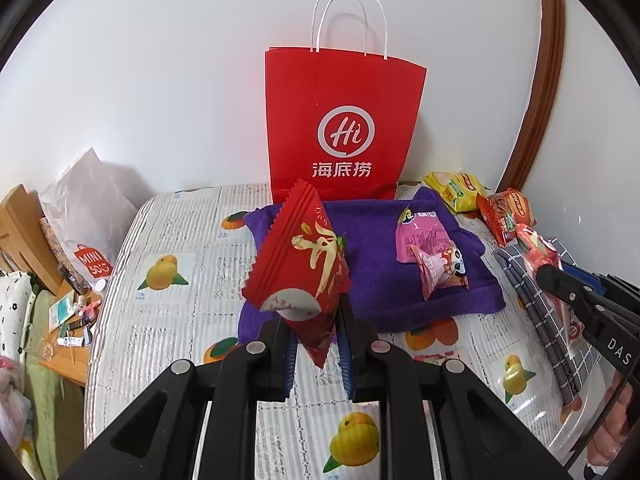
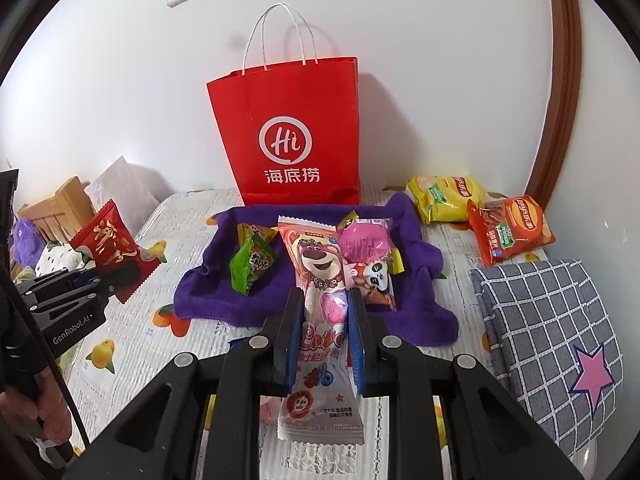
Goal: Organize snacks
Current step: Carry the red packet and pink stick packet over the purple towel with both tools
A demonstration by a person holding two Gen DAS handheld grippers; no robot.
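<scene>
A red paper bag [image 1: 340,128] [image 2: 292,136] stands open against the wall behind a purple towel [image 1: 372,264] [image 2: 424,280]. My left gripper [image 1: 316,320] is shut on a red snack packet [image 1: 300,264] [image 2: 110,248], held above the bedsheet. My right gripper [image 2: 325,300] is shut on a pink-and-white bear packet [image 2: 320,300], held above the towel's front. That packet [image 1: 540,252] and the right gripper [image 1: 560,280] show at the right edge of the left wrist view. On the towel lie pink packets [image 1: 424,240] [image 2: 364,240], a panda packet [image 1: 444,272] [image 2: 376,280] and a green packet [image 2: 250,264].
Yellow [image 1: 456,188] [image 2: 444,196] and orange [image 1: 508,212] [image 2: 508,232] crisp bags lie at the back right. A grey checked cushion [image 2: 548,340] sits right. The orange-print sheet [image 1: 168,320] covers the bed; a cluttered wooden stand [image 1: 72,320] is beyond its left edge.
</scene>
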